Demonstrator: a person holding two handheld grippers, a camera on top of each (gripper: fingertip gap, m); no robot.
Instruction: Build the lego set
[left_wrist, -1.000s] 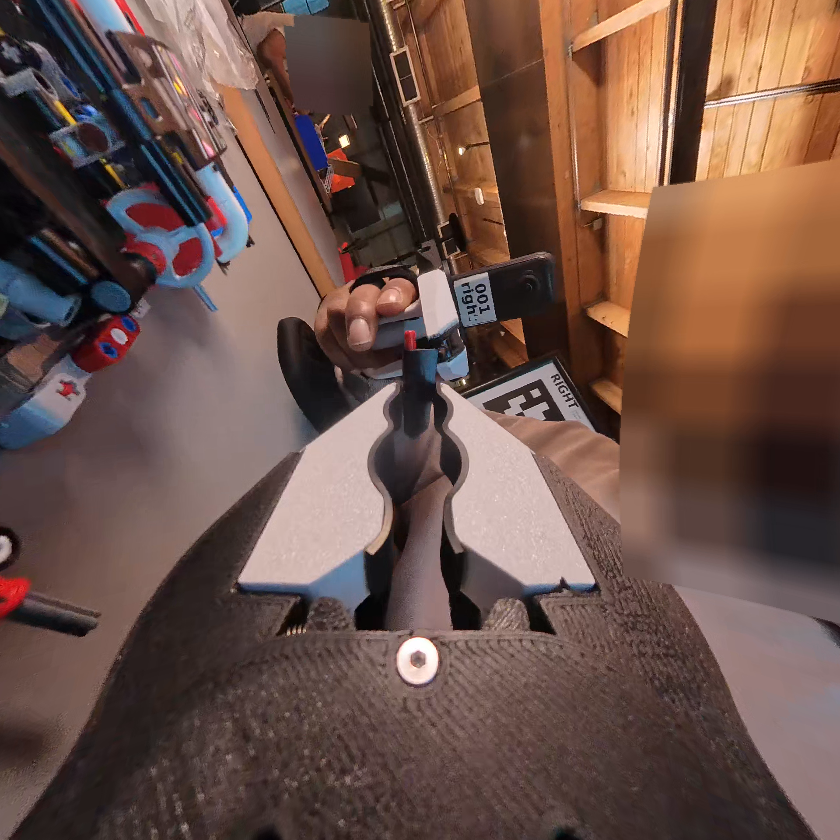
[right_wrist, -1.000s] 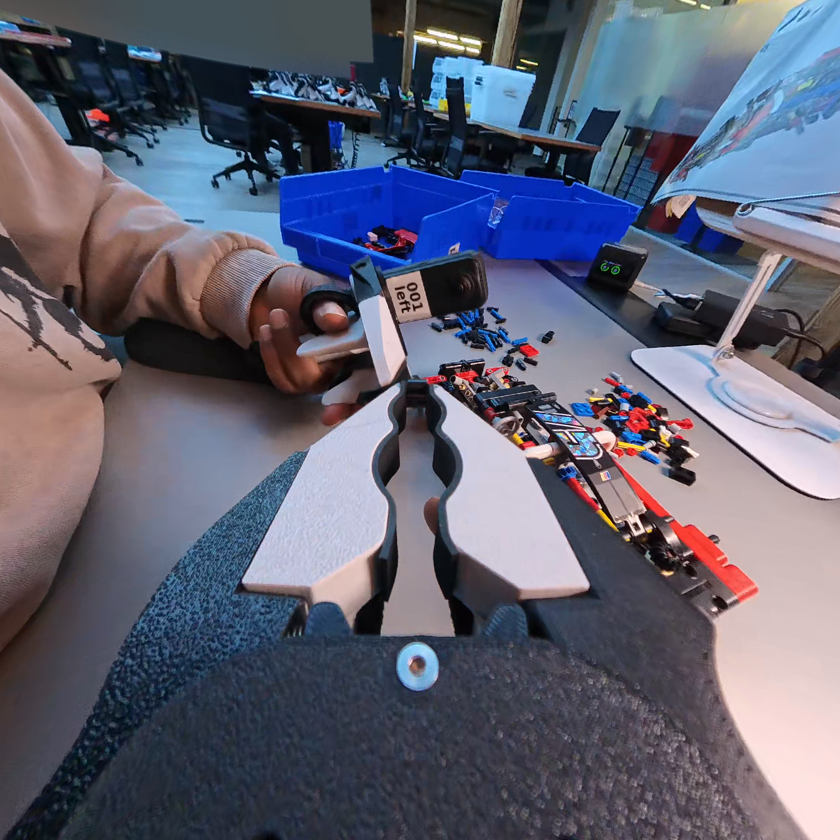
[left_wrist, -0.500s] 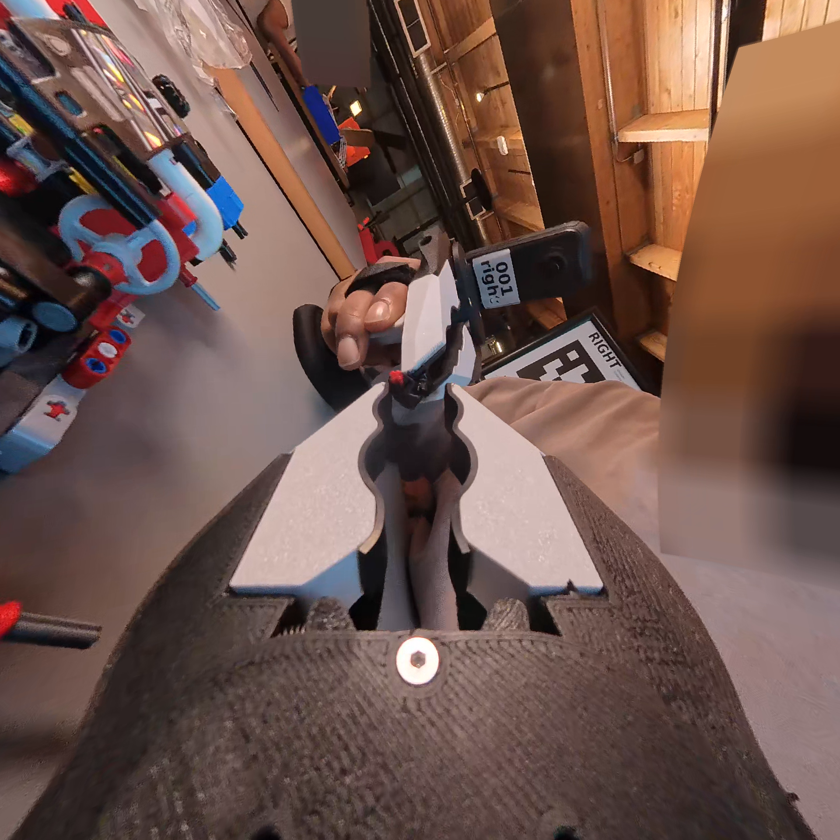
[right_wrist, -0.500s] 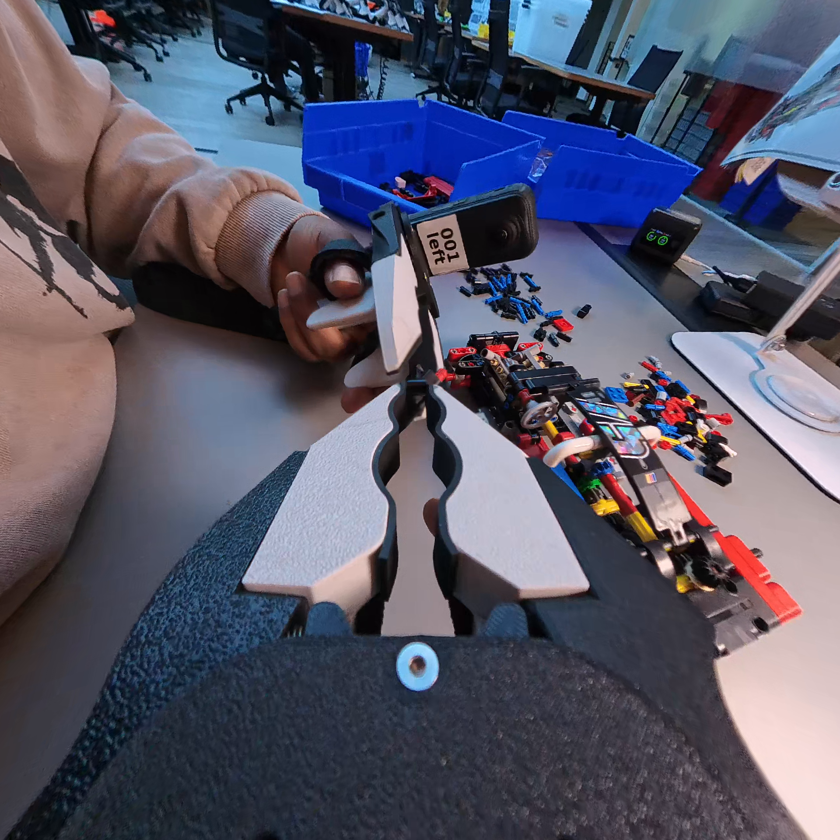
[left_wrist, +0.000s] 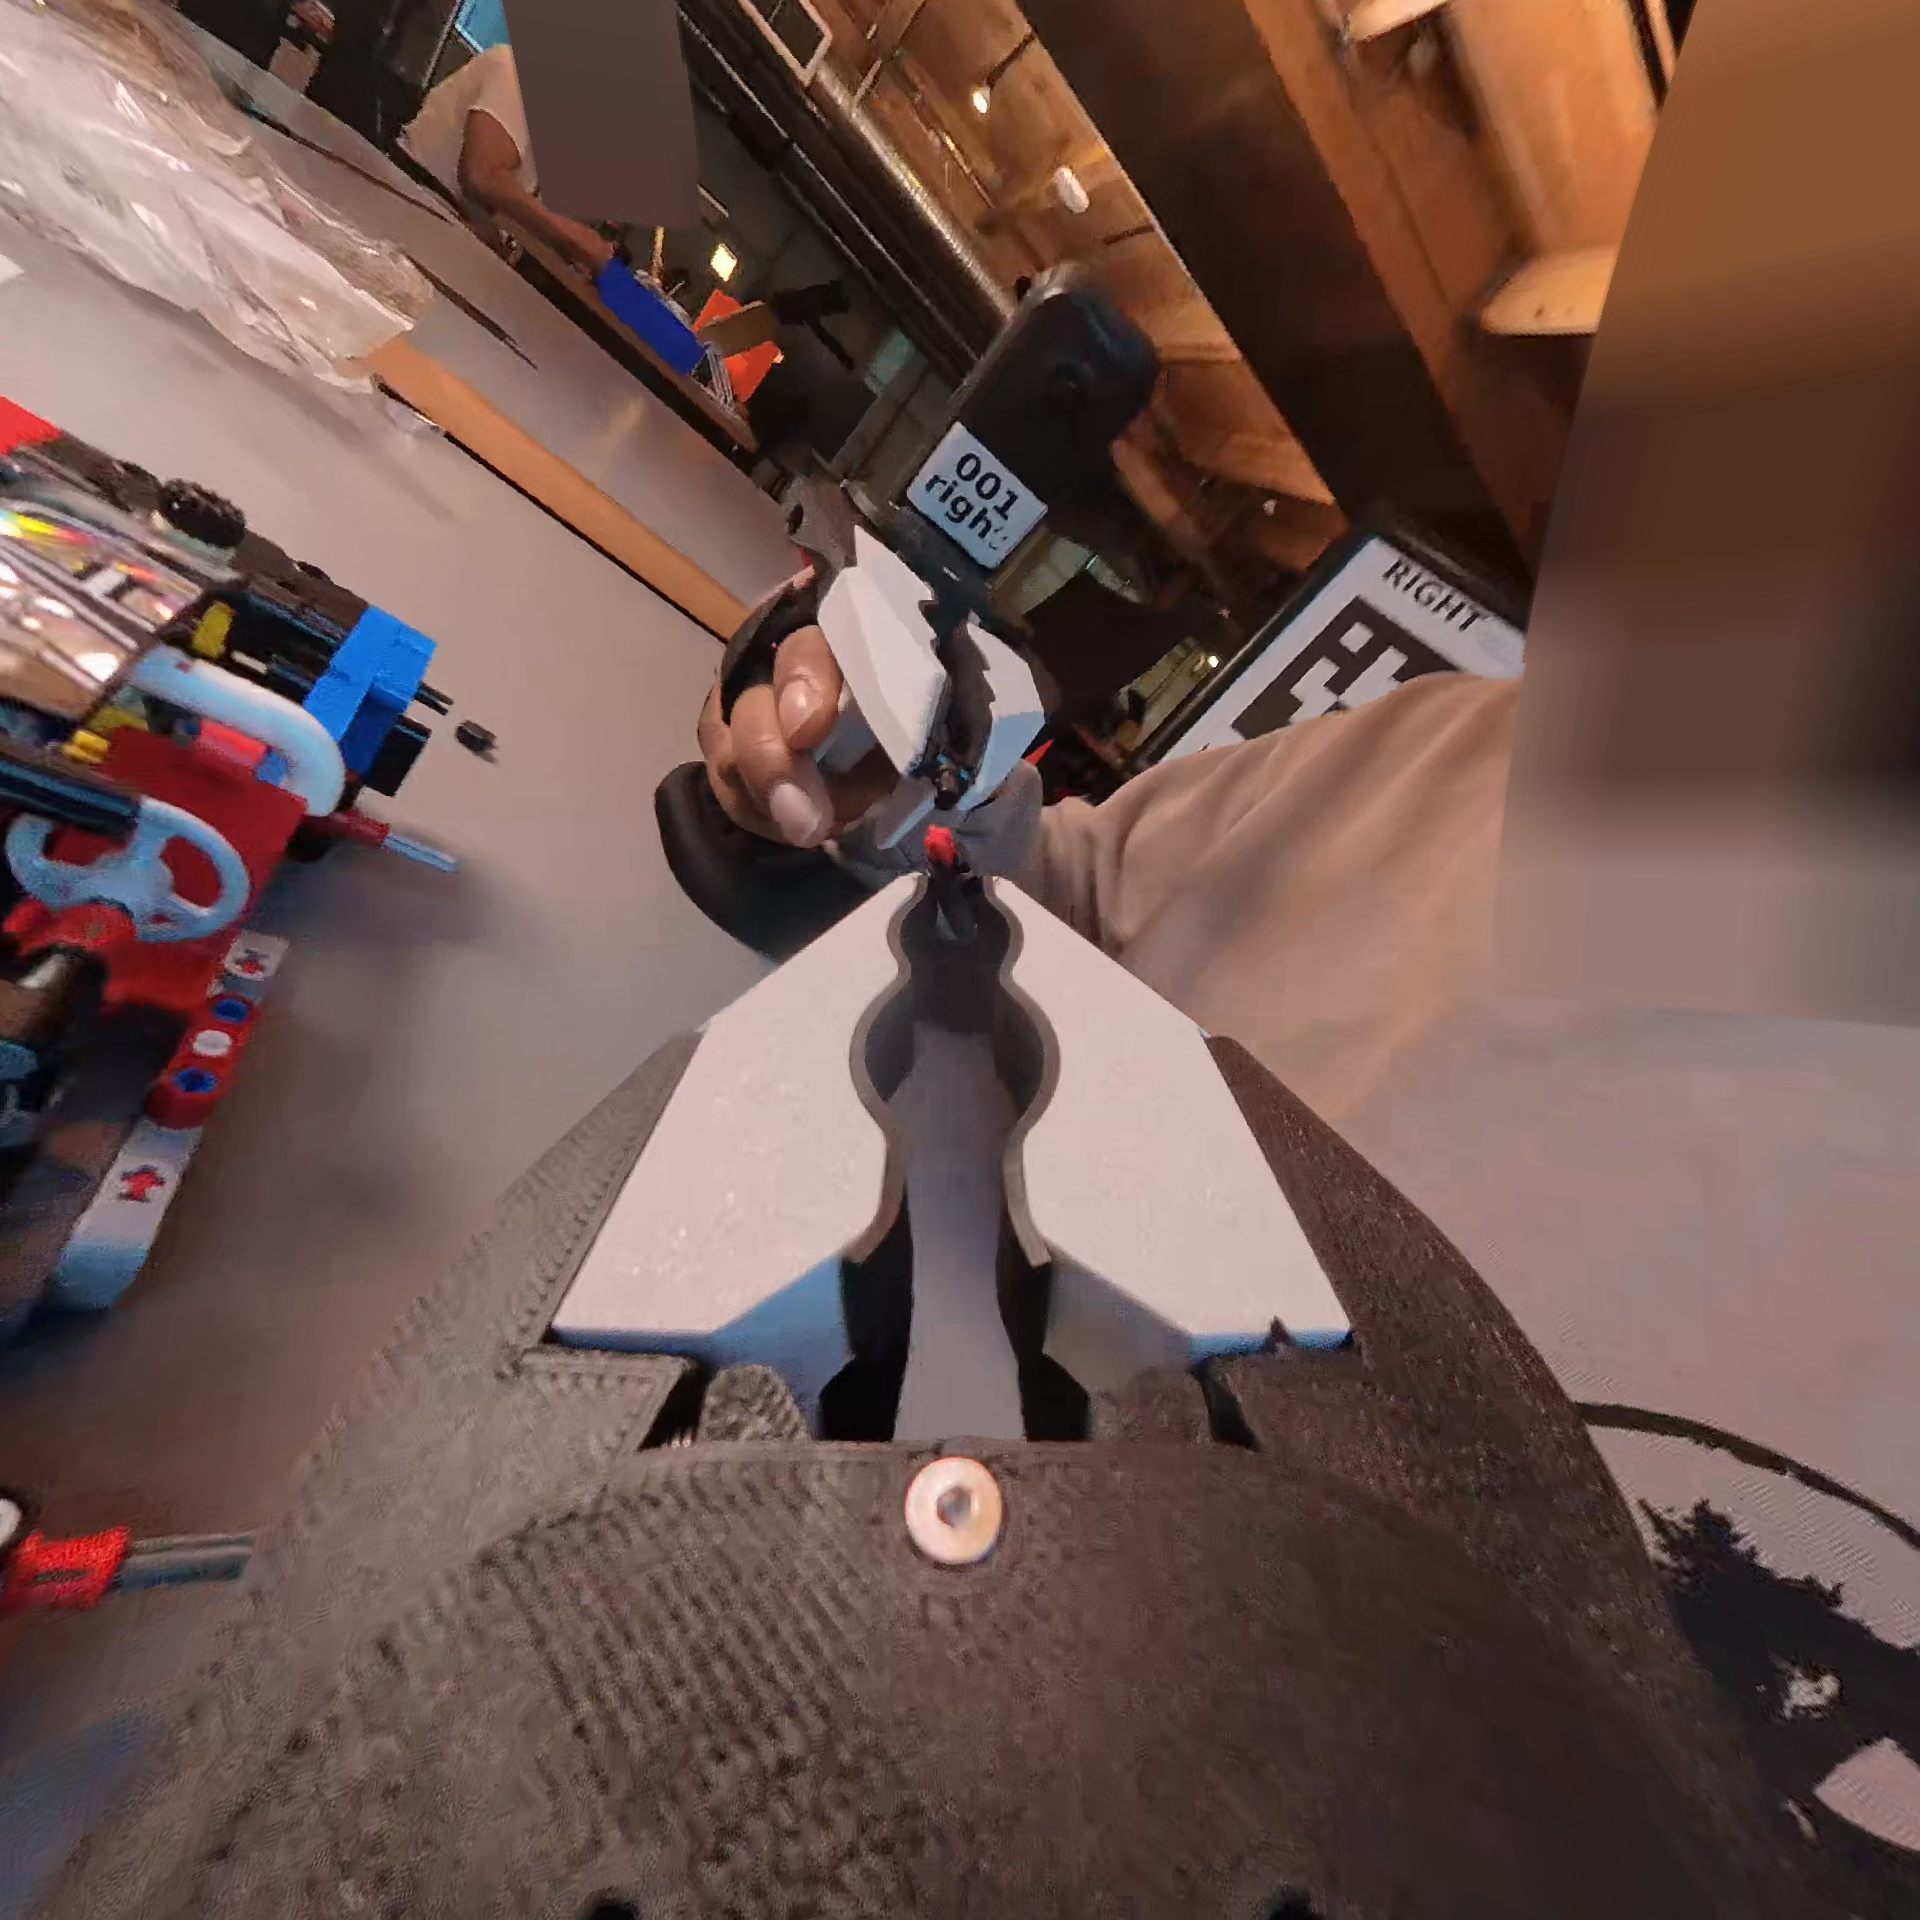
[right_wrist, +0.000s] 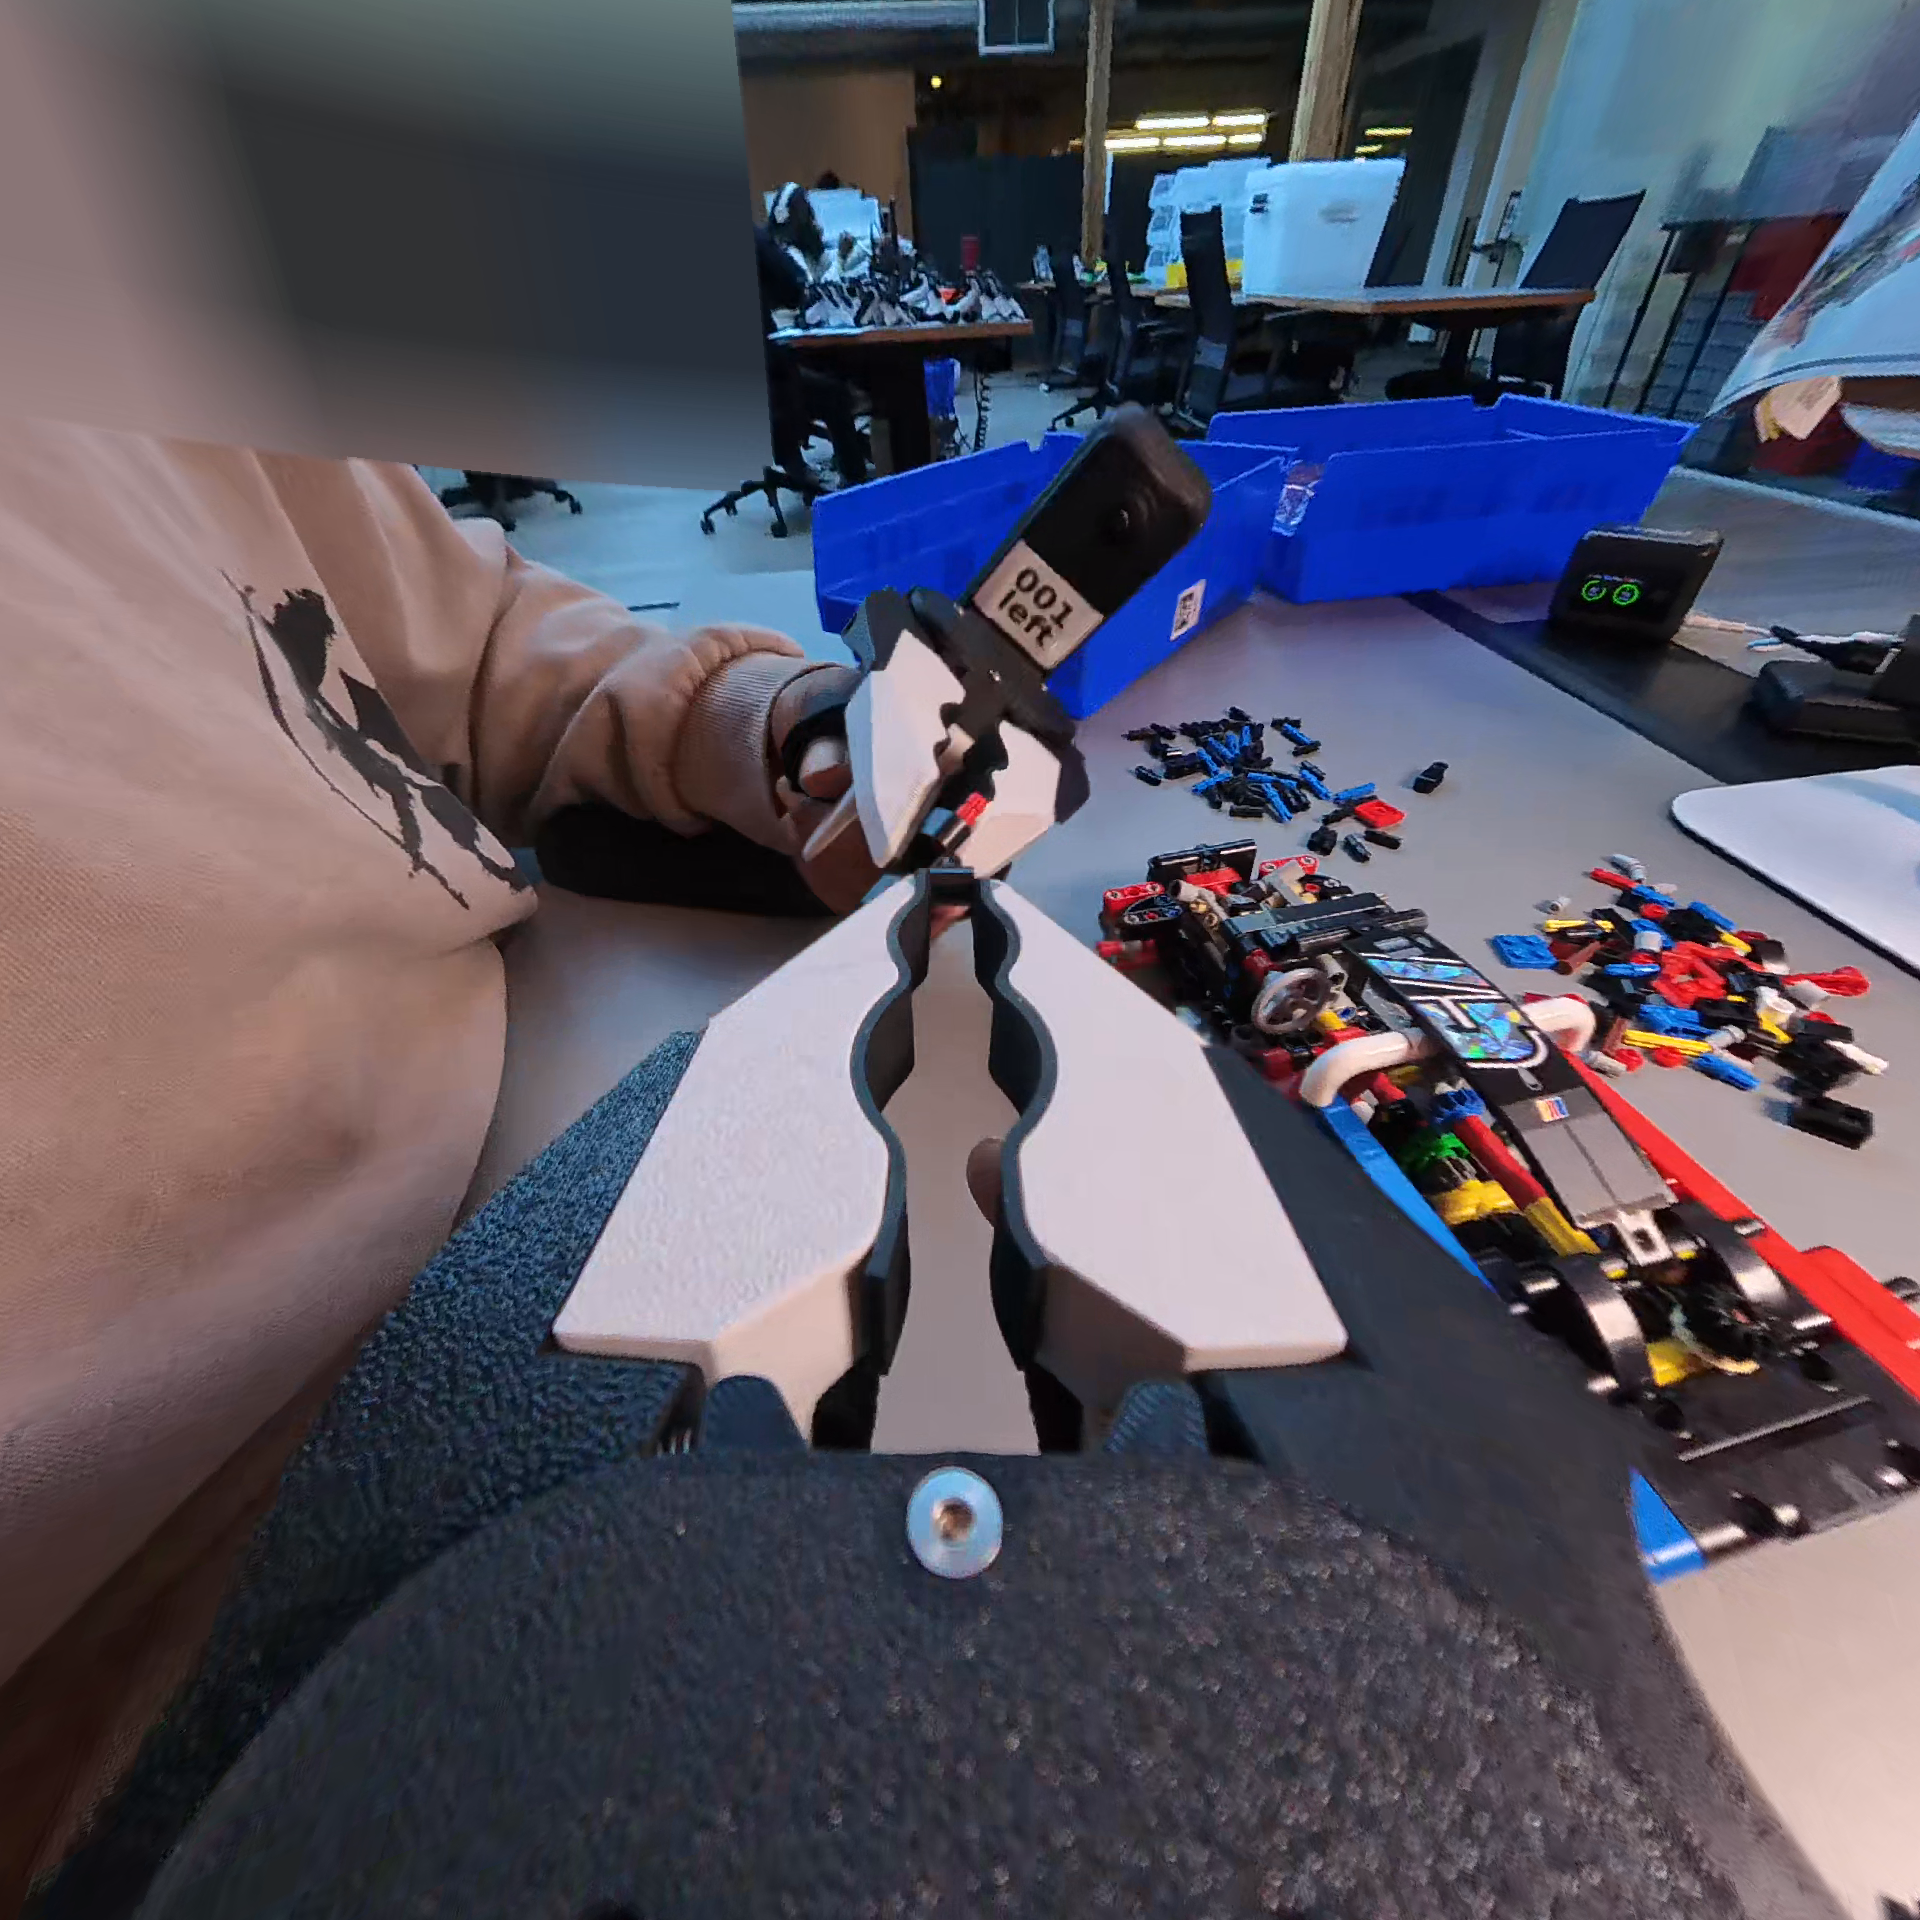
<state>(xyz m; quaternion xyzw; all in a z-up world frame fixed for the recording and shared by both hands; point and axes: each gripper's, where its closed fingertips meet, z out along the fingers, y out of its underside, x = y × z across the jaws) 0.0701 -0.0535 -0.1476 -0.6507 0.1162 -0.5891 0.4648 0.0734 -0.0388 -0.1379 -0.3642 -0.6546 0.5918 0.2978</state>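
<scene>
While tips meet mid-frame:
left gripper (left_wrist: 948, 902): fingers clenched on small black-red piece (left_wrist: 943, 854)
right gripper (right_wrist: 951, 883): fingers closed, contents unclear
blue bins (right_wrist: 1444, 499): upper right, contents hidden
lego car (right_wrist: 1455, 1081): tabletop, right

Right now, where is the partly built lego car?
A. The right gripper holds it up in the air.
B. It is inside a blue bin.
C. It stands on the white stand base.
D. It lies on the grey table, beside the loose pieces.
D: in the right wrist view the lego car lies on the bare grey table, next to the pile of loose pieces, with neither gripper touching it.
</scene>
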